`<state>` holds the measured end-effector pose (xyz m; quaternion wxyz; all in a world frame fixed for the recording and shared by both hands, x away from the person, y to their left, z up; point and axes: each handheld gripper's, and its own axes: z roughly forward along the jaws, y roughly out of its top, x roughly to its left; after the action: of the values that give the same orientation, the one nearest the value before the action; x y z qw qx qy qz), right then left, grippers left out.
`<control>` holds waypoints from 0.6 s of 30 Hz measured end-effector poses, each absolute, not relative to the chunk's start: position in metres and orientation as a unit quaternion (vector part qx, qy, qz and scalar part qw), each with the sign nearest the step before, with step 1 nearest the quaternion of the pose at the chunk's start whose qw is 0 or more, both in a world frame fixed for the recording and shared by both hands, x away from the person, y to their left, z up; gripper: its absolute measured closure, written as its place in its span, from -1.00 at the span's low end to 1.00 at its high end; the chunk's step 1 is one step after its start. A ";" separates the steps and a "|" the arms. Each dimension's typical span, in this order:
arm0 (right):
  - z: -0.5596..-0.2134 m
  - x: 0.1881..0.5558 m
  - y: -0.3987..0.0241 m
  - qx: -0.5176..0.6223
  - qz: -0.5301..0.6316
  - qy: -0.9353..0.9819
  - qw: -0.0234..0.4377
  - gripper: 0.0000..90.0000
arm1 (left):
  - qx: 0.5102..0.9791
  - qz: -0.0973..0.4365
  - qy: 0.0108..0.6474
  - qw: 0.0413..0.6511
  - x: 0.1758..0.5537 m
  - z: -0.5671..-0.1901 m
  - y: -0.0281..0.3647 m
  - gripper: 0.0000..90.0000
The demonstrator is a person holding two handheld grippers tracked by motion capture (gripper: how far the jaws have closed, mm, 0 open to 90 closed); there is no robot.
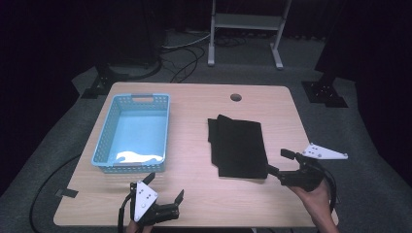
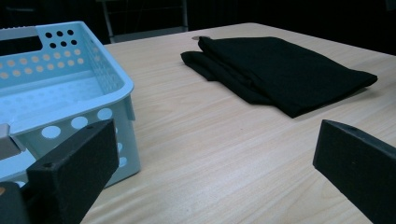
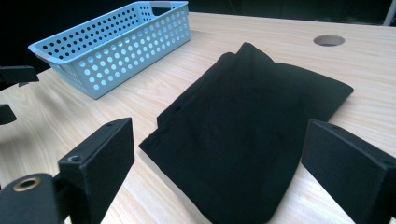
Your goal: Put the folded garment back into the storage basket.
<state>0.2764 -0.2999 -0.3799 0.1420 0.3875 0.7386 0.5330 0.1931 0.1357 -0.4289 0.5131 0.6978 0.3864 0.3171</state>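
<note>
While the folded black cloth (image 1: 239, 145) lies flat on the right half of the wooden table (image 1: 194, 194), the right gripper (image 1: 278, 165) sits at its near right corner with its jaws spread apart and nothing between them. In the right gripper view the cloth (image 3: 252, 130) spreads directly ahead of those jaws, its near edge reaching down between them, so the gripper faces the fabric almost head-on. The cloth's long axis runs away from the person, from the near edge of the table toward the round hole (image 1: 235, 97) at the far side, and a second folded layer peeks out along its left edge.

The left gripper (image 1: 164, 187) hovers low over the near edge of the table, just in front of the light blue perforated basket (image 1: 165, 126), its jaws also held wide with nothing in them. From the left gripper view the cloth (image 2: 280, 70) lies well off ahead and to the right, across a stretch of bare table, while the basket wall (image 2: 116, 93) stands just beside the left jaw.

Judging by these positions, the right hand is far nearer the cloth and would most likely take it by the near corner; the basket, which looks empty, stands well apart to the cloth's left.
</note>
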 end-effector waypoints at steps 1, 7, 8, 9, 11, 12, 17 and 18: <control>-0.379 0.278 -0.299 0.386 0.533 0.740 0.140 -0.79 | 0.698 0.317 0.386 0.513 0.193 -0.429 0.136 -1.00; -0.374 0.286 -0.290 0.381 0.525 0.749 0.135 -0.79 | 0.696 0.318 0.388 0.514 0.193 -0.428 0.137 -1.00; -0.374 0.288 -0.289 0.381 0.524 0.750 0.134 -0.79 | 0.696 0.318 0.388 0.514 0.193 -0.428 0.137 -1.00; -0.373 0.289 -0.288 0.379 0.524 0.751 0.134 -0.79 | 0.696 0.318 0.388 0.514 0.193 -0.428 0.137 -1.00; -0.372 0.292 -0.286 0.377 0.523 0.753 0.132 -0.79 | 0.696 0.318 0.388 0.514 0.193 -0.428 0.137 -1.00; -0.372 0.293 -0.285 0.376 0.521 0.754 0.131 -0.79 | 0.696 0.318 0.388 0.514 0.193 -0.428 0.137 -1.00; -0.370 0.300 -0.278 0.374 0.514 0.761 0.124 -0.79 | 0.695 0.318 0.388 0.515 0.193 -0.428 0.137 -1.00; -0.369 0.301 -0.277 0.373 0.513 0.763 0.121 -0.79 | 0.694 0.318 0.389 0.516 0.193 -0.428 0.137 -1.00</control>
<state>0.3014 -0.2771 -0.3691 0.1215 0.3728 0.7634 0.5133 0.1928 0.1373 -0.4283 0.5159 0.6943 0.3885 0.3175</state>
